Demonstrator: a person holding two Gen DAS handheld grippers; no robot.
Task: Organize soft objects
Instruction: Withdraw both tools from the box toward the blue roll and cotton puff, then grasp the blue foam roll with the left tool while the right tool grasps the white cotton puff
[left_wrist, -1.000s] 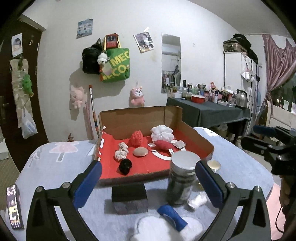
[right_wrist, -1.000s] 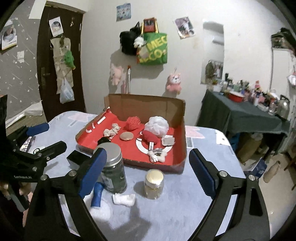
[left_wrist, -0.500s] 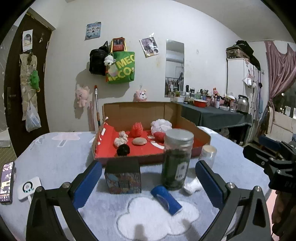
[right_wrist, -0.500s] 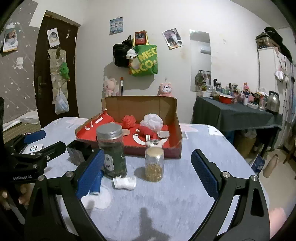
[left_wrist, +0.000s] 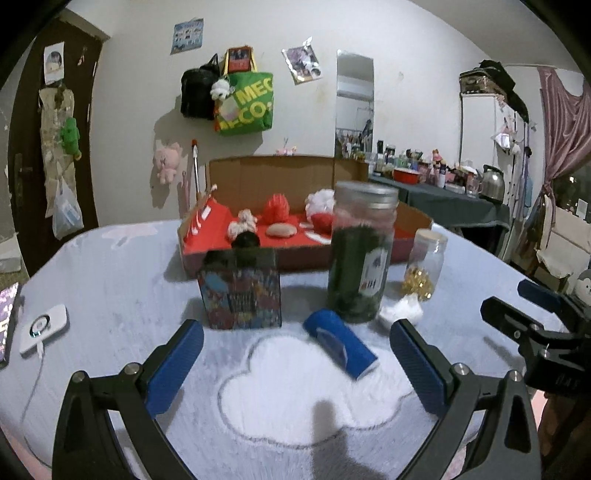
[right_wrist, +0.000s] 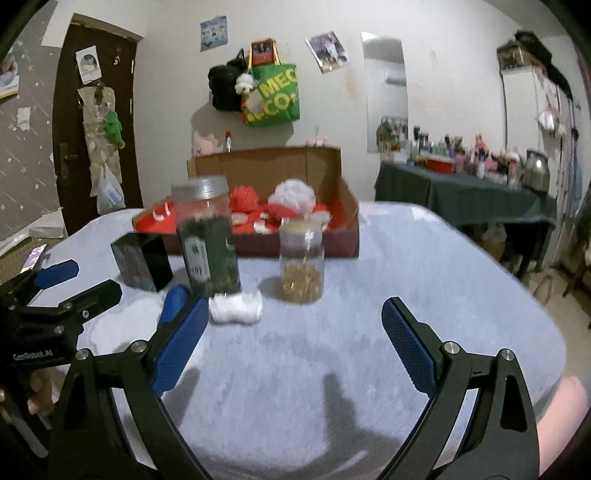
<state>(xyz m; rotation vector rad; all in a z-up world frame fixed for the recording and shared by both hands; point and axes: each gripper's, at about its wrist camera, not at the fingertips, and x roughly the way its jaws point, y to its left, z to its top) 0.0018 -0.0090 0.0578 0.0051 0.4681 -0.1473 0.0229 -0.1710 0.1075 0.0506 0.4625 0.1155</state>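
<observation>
Your left gripper (left_wrist: 295, 360) hung low over the pale blue fleece table cover (left_wrist: 110, 280) with its blue-padded jaws spread wide and nothing between them. Your right gripper (right_wrist: 293, 341) was likewise released and empty.

Just ahead of the left jaws lay the blue cloth roll (left_wrist: 340, 343), on its side on the white cloud print (left_wrist: 295, 391), its long axis running from near right to far left, toward the printed dark tin box (left_wrist: 240, 290). From the right wrist, the roll (right_wrist: 173, 301) was half hidden behind your near pad.

The small white cloth bundle (right_wrist: 235, 307) lay flat, its length across your view, close by the foot of the tall clear jar of dark green leaves (right_wrist: 207, 236). Beside it stood the small glass jar of gold bits (right_wrist: 302, 260).

Farther back, the open cardboard box with red lining (left_wrist: 413, 221) held a red pompom (left_wrist: 279, 207), a white mesh puff (right_wrist: 295, 194) and smaller pieces too blurred to name; the jars cut off its near wall.
</observation>
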